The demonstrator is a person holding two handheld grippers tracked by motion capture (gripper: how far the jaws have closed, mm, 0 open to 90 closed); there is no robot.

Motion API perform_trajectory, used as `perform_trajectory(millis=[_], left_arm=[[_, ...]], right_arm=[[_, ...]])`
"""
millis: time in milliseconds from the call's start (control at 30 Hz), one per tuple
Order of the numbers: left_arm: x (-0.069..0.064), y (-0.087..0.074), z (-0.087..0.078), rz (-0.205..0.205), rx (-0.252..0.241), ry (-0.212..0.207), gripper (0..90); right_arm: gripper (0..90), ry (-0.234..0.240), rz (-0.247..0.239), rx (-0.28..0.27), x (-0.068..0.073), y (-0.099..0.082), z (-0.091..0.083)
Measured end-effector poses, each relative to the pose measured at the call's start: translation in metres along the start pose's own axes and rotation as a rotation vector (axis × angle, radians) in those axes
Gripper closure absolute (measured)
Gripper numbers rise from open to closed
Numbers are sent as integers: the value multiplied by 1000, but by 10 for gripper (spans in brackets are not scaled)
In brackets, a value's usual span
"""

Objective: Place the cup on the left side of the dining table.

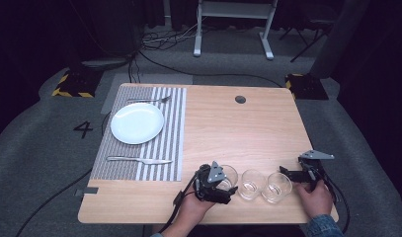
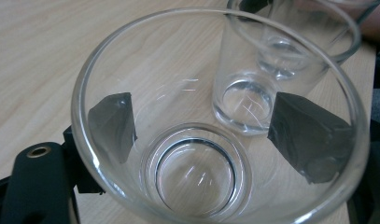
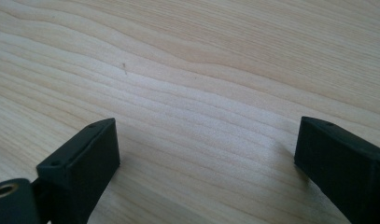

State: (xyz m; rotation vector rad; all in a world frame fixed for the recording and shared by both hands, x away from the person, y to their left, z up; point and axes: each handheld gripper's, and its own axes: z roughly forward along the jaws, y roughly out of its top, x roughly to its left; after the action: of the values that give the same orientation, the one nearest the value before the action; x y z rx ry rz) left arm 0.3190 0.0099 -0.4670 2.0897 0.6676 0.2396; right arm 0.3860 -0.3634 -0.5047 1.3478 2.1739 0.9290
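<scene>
Left hand-held gripper (image 1: pixel 227 189) clamped on leftmost glass tumbler (image 1: pixel 227 176), upright at tabletop (image 1: pixel 228 128) near edge, placemat (image 1: pixel 170 143) to its left. Right hand-held gripper (image 1: pixel 287 172) jaws apart, empty, beside rightmost glass (image 1: pixel 277 186).

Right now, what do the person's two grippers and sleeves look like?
Both the left gripper and right gripper are black, each topped by a grey three-cornered plate and trailing a black cable. The right forearm wears a blue denim sleeve.
</scene>
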Motion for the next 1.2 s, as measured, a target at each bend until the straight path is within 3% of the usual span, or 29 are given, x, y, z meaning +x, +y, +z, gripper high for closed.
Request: perform_trajectory(millis=[200,333,500,867,1033,1200], left_arm=[[8,10,-14,-5,3,-6,202],[18,13,-22,-78,-6,-77,202],[26,19,-35,-41,-7,-6,202],[65,21,-66,-94,-41,96,202],[82,21,-79,-95,-41,186,202],[101,18,-91,-139,-65,216,202]], right_arm=[[70,0,0,0,0,0,0],[70,0,0,0,0,0,0],[70,0,0,0,0,0,0],[70,-3,2,0,0,0,0],[70,-4,2,0,0,0,0],[70,-4,2,0,0,0,0]])
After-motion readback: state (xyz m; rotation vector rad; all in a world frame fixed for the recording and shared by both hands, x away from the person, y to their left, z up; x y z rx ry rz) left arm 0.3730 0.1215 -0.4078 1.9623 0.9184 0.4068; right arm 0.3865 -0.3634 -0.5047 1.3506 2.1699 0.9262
